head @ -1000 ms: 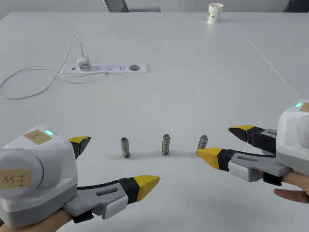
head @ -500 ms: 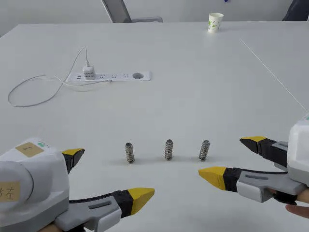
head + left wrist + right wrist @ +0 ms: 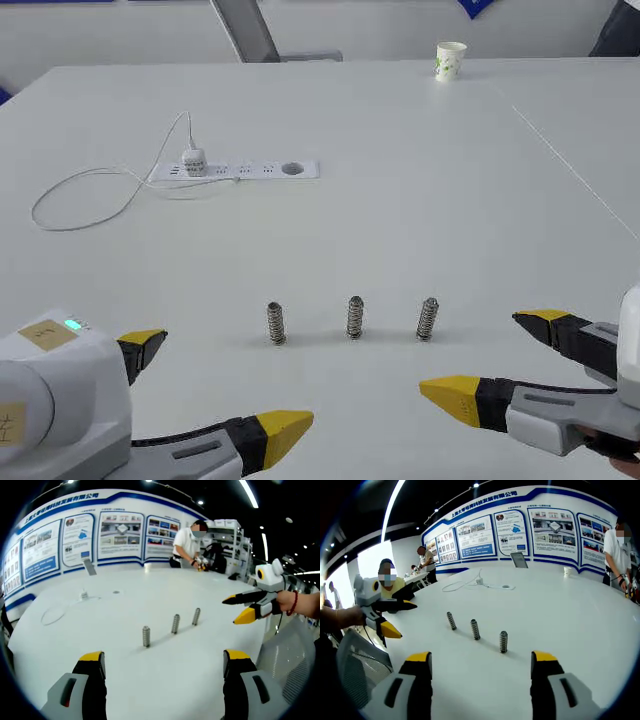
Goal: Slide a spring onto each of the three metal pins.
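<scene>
Looks to me like all 3 are loaded: left spring [image 3: 277, 323], middle spring [image 3: 355, 316] and right spring [image 3: 428, 318] stand upright in a row on the table [image 3: 400, 200], apart from each other, between me and the power strip [image 3: 240, 170]. Pins themselves are hidden, presumably inside the coils, so can't confirm. Job now, imo, is a check w/o knocking anything: look that each coil sits down to the tabletop. The right one may lean a touch, hard to tell. If it needs a nudge, approach from above w/ one jaw tip, slow, not sideways across the row. Left gripper [image 3: 212, 385] has its jaws spread wide, nothing between them, touching nothing. Right gripper [image 3: 492, 353] is the same: wide apart, empty, near the right spring but clear of it.
</scene>
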{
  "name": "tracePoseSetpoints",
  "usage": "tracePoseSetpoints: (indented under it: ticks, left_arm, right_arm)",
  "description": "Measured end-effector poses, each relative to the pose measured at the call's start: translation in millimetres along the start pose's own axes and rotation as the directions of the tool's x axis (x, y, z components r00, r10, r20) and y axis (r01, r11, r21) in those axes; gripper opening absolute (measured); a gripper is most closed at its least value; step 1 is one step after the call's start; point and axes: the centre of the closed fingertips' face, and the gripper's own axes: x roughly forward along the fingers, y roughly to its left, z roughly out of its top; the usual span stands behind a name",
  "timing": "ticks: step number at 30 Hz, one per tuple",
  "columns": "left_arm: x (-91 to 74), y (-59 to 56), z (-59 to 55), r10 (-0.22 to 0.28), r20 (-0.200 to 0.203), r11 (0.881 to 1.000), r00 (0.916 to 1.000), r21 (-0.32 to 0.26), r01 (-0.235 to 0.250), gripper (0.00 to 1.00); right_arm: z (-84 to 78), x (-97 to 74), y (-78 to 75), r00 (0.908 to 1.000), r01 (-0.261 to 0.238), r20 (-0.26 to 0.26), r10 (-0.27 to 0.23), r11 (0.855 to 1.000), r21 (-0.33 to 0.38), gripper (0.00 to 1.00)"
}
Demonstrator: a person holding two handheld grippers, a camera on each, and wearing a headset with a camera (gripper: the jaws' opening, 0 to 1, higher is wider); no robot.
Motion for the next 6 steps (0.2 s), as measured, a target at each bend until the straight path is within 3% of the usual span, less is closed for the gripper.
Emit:
tracePoseSetpoints:
  ticks: [6]
  left_arm:
    - [-2.5, -2.4, -1.6, 0.001, -0.002, 1.000, 1.0000, -0.003, -0.001, 1.00]
  right_arm:
    - [-0.7, -1.7, 1.0, 1.0000, -0.001, 0.002, 0.001, 1.000, 0.006, 0.83]
